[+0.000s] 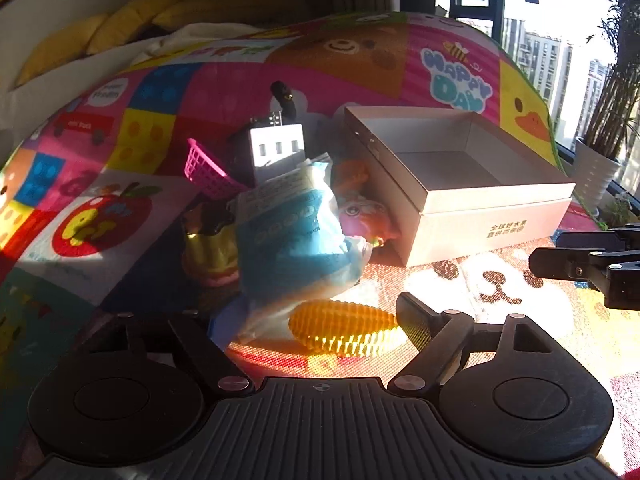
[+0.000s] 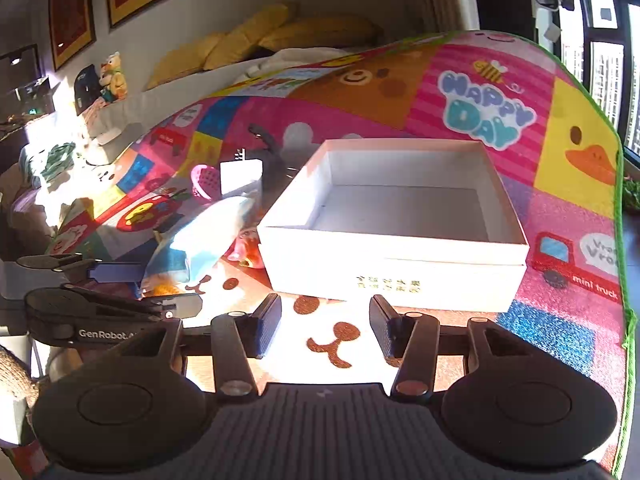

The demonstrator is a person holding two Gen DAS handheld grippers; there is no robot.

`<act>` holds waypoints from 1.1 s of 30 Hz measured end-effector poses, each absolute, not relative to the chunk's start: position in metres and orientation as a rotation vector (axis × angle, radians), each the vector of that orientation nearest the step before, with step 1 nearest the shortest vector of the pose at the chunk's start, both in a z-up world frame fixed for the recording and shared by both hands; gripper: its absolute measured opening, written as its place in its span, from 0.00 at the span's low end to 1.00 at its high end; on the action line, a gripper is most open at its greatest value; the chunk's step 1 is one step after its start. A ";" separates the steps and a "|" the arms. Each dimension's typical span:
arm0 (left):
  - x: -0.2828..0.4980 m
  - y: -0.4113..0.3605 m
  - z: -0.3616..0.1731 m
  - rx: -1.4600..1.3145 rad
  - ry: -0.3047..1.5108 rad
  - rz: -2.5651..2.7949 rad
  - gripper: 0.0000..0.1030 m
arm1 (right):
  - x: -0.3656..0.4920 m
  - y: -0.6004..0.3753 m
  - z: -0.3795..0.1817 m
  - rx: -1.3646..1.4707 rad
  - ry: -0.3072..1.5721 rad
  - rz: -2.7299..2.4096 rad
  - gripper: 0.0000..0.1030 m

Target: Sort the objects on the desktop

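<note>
**Corn lies crosswise at the left claw**

Toy corn cob (image 1: 346, 334) on the play mat (image 1: 500, 300), long axis across the left gripper (image 1: 312, 320); jaws wide, nothing gripped. Right gripper (image 2: 325, 330) half-open, empty, facing the empty white box (image 2: 394, 256). Left is nearer the corn; the box sits beyond it to the right.

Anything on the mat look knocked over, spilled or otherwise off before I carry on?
Nothing looks spilled or broken. The items are just heaped left of the open, empty white box: a blue bag leans over toys, a pink basket sits tipped, and a toy corn lies loose in front.
</note>
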State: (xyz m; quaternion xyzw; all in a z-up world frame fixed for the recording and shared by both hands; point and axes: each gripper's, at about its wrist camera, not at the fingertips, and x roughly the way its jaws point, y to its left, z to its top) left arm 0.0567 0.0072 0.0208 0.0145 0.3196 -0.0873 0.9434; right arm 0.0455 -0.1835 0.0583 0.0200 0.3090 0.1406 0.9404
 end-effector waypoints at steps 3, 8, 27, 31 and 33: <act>0.045 0.010 0.019 0.019 0.635 -0.246 0.82 | 0.041 -0.197 0.049 0.074 0.654 0.266 0.57; 0.037 0.033 0.026 0.034 0.635 -0.130 0.96 | 0.032 -0.176 0.045 0.041 0.663 0.402 0.65; 0.089 0.030 0.032 -0.064 0.682 -0.110 1.00 | 0.058 -0.085 0.029 -0.140 0.686 0.552 0.64; 0.098 0.022 0.018 -0.019 0.692 -0.087 1.00 | 0.036 -0.132 0.032 -0.122 0.678 0.445 0.64; 0.101 0.019 0.013 -0.013 0.698 -0.085 0.99 | 0.026 -0.160 0.033 -0.093 0.674 0.356 0.64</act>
